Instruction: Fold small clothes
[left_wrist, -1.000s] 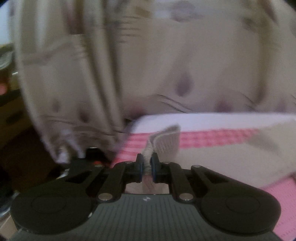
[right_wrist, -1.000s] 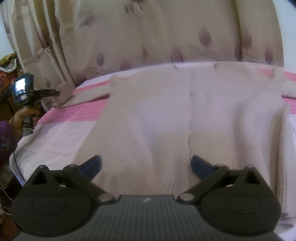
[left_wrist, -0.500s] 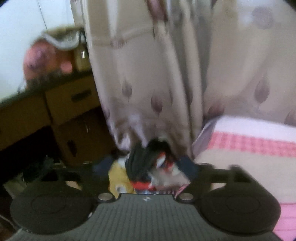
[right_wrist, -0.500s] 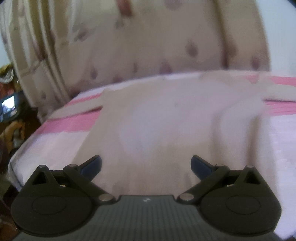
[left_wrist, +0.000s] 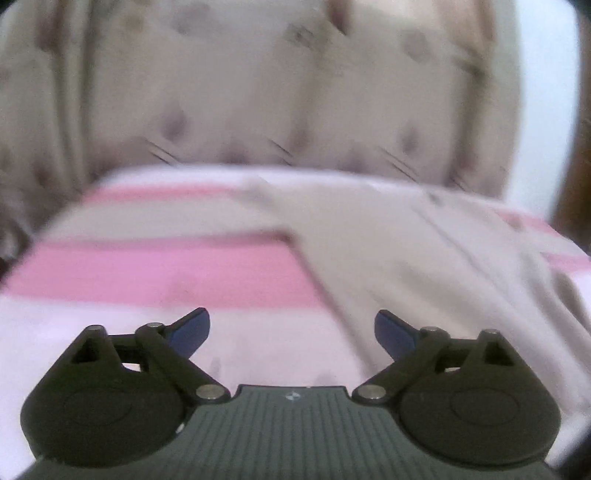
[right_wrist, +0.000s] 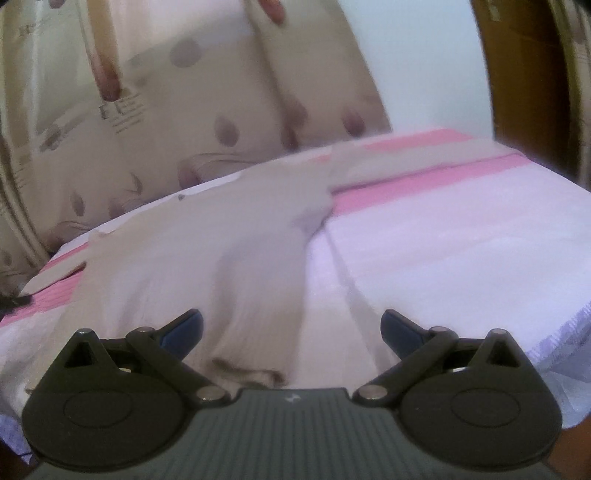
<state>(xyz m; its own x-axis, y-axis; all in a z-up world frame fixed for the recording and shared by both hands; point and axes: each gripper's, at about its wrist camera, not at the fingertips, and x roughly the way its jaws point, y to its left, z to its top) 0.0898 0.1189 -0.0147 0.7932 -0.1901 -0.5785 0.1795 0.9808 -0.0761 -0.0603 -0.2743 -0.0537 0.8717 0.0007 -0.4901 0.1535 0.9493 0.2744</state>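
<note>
A small beige knitted sweater (right_wrist: 207, 243) lies spread flat on a pink and white bed cover (right_wrist: 461, 229), sleeves out to both sides. In the left wrist view the sweater (left_wrist: 413, 254) runs from the middle to the right, its left sleeve stretched across the pink stripe. My left gripper (left_wrist: 291, 334) is open and empty above the cover, just left of the sweater's side edge. My right gripper (right_wrist: 291, 332) is open and empty, hovering over the sweater's bottom hem at its right side. Both views are blurred.
A beige curtain (right_wrist: 184, 92) with leaf prints hangs close behind the bed. A wooden frame (right_wrist: 524, 74) stands at the far right. The bed cover's (left_wrist: 147, 277) front and right edges drop off near me.
My left gripper let go of the sleeve cuff, opened, swung away past the furniture and came back over the bed. My right gripper stayed open and shifted right, toward the hem's right side.
</note>
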